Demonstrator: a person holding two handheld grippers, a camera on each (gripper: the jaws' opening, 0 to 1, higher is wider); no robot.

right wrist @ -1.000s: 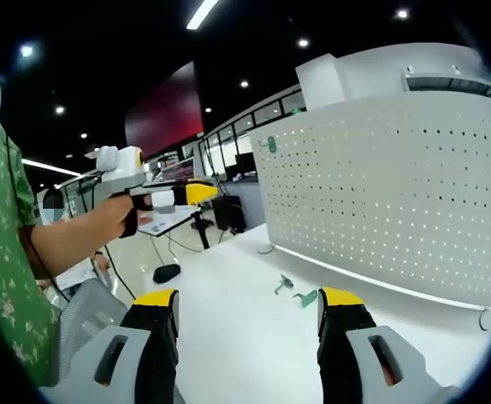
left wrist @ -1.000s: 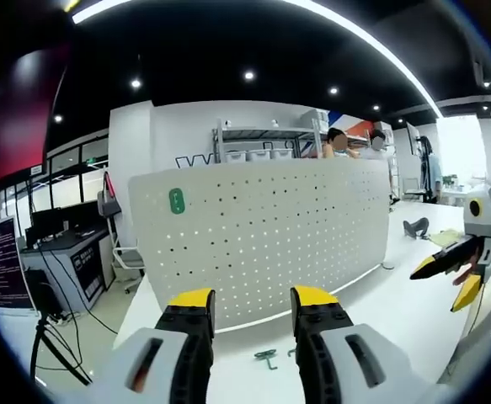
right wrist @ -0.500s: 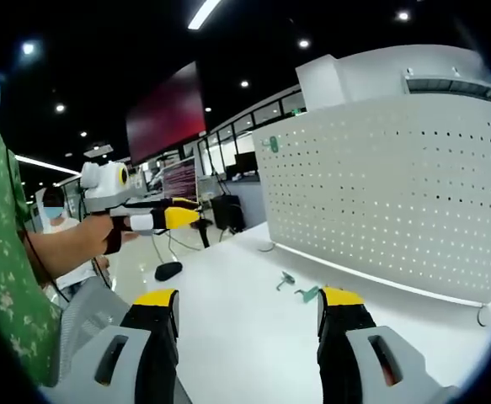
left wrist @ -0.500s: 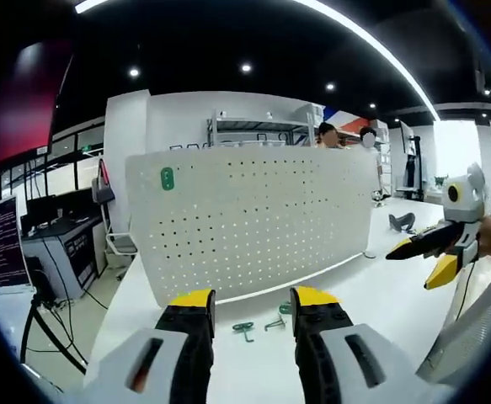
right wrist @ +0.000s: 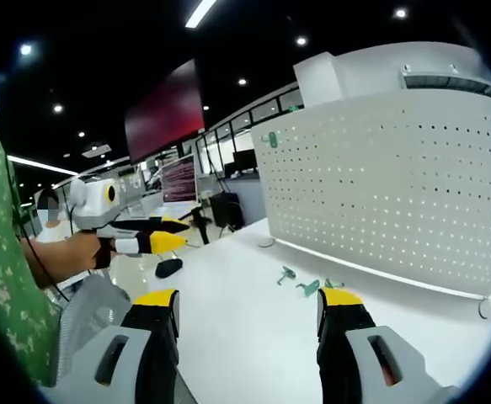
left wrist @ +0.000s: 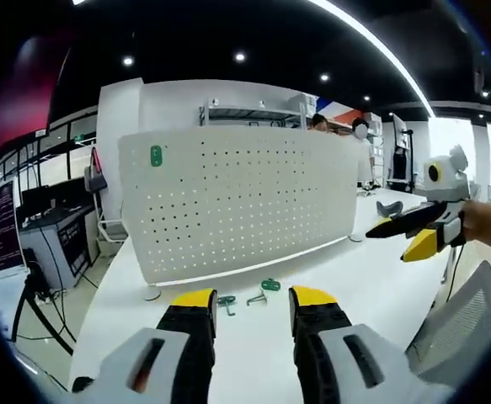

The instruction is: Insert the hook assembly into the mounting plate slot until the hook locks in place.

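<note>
The hooks (left wrist: 247, 298) lie on the table (left wrist: 371, 278) just ahead of the left gripper (left wrist: 249, 300), below the mounting plate (left wrist: 228, 210). Both jaws spread, empty; the right gripper (right wrist: 249, 300) looks farther off.

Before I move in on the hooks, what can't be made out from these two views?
- Green hooks: too small in the left gripper view to tell their shape; in the right gripper view, one is partly behind the right gripper's jaw.
- Pegboard: right end cut off by the right gripper view's edge.
</note>
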